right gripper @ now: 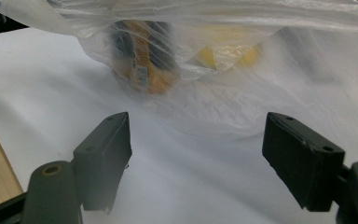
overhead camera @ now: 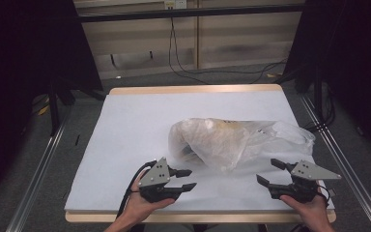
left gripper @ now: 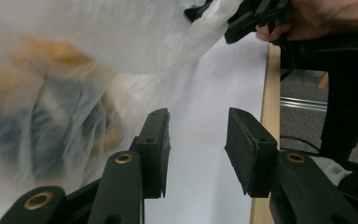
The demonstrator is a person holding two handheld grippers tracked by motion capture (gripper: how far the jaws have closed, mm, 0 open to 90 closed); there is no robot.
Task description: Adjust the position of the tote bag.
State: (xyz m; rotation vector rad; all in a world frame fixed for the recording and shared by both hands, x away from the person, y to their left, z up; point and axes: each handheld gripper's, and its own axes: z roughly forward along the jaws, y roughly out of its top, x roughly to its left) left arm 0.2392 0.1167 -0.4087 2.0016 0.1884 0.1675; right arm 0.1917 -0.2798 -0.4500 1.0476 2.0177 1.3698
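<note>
Grippers poised: left gripper [overhead camera: 187,179] and right gripper [overhead camera: 267,172] hover jaws apart, empty, near the desk's [overhead camera: 125,125] front edge, flanking the crumpled translucent plastic bag [overhead camera: 232,140] lying mid-desk.

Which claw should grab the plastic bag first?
Probably the left claw: it is open and sits nearer the plastic bag, by its full end. The right claw, also open, faces the thin edge.

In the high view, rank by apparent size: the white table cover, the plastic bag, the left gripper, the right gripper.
1. White table cover
2. Plastic bag
3. Left gripper and right gripper: look alike in size, so unranked.
</note>
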